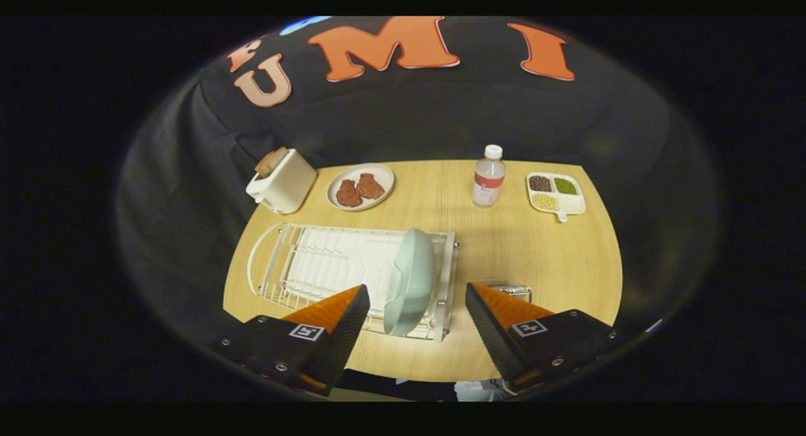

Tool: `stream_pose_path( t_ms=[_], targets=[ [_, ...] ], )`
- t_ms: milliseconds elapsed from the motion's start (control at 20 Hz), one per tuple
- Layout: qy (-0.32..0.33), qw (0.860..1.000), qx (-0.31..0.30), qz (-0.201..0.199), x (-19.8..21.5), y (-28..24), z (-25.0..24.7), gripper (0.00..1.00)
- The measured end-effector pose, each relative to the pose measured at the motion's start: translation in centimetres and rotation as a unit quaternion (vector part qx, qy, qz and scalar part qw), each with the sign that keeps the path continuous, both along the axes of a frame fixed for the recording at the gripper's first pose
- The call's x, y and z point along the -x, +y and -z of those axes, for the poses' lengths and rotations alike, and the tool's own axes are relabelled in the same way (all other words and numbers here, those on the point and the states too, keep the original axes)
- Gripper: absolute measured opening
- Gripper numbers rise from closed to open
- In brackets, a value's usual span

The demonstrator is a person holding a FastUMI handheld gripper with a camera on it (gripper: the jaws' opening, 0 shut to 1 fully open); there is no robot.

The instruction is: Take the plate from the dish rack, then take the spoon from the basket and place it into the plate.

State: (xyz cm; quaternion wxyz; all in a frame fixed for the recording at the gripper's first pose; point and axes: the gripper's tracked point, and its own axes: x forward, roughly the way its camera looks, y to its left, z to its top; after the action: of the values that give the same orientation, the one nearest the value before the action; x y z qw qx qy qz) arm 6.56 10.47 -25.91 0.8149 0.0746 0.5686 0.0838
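A round wooden table (535, 266) fills mid-frame. At lower centre, a white dish rack (315, 266) holds the pale green plate (409, 281) upright. The gripper (417, 310) hovers spread, empty, plate between its fingers: lifting apparently comes next.

my gripper (417, 294) hangs with fingers spread wide, holding nothing; the pale green plate (410, 280) stands upright in the white dish rack (302, 266) just ahead between them.

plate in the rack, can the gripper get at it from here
Probably yes: the plate stands on edge in the dish rack, just ahead of the open gripper, with nothing between it and the fingers.
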Motion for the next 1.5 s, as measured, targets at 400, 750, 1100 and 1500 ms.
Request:
stream_pose_path(
  t_ms=[400, 750, 1100, 1500],
  targets=[
    [0.085, 0.996, -0.008, 0.014, -1.8, 2.8, 4.7, 0.79],
    [0.127, 0.989, 0.079, -0.007, -0.9, 4.1, 9.1, 0.52],
    [0.116, 0.975, 0.186, -0.02, -0.6, 3.6, 9.5, 0.4],
    [0.086, 0.965, 0.246, 0.013, -0.9, 0.5, 6.1, 0.33]
  ],
)
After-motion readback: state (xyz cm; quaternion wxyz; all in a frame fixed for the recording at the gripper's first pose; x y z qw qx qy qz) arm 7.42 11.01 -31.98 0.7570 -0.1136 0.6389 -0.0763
